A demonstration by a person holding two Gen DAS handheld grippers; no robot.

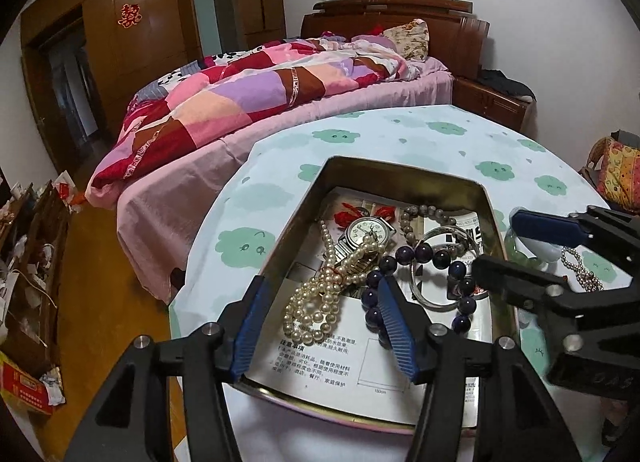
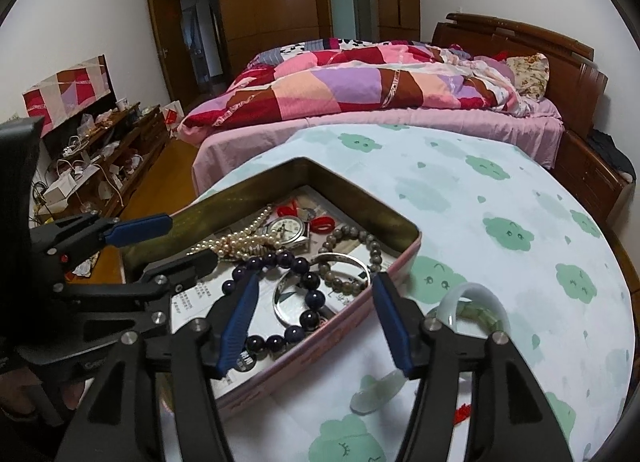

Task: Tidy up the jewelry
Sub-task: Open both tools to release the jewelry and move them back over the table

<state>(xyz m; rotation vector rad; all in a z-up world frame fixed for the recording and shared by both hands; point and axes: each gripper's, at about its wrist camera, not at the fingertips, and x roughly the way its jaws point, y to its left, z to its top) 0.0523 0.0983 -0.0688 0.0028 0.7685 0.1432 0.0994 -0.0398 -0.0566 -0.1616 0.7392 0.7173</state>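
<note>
My left gripper point(image 1: 320, 294) hangs over the near end of the metal tin point(image 1: 404, 170), its blue-padded fingers spread wide with nothing between them; the left finger lies over the tin's left wall and the right one sits just above the dark bead bracelet point(image 1: 416, 258). My right gripper point(image 2: 312, 294) is also spread wide and holds nothing, poised over the tin's pink right wall point(image 2: 320, 346), one finger inside the tin and the other outside it above the cloud-print tablecloth point(image 2: 500, 197).

Inside the tin, on printed paper point(image 1: 320, 354), the pearl necklace point(image 1: 316, 302) lies heaped at the left, touching the wristwatch point(image 1: 370, 232) behind it. The dark bead bracelet curls through the middle, overlapping a clear bangle point(image 2: 320, 290), and a grey-brown bead bracelet point(image 2: 360, 250) rests toward the far right corner.

Outside the tin, on the tablecloth, a pale jade bangle point(image 2: 476, 298) stands tilted just beside my right gripper's outer finger, with what looks like a small jade pendant point(image 2: 376, 390) near it, though it is blurred. A small beaded chain point(image 1: 580, 270) lies on the cloth too. Beyond the table is a bed with a patchwork quilt point(image 2: 360, 85).
</note>
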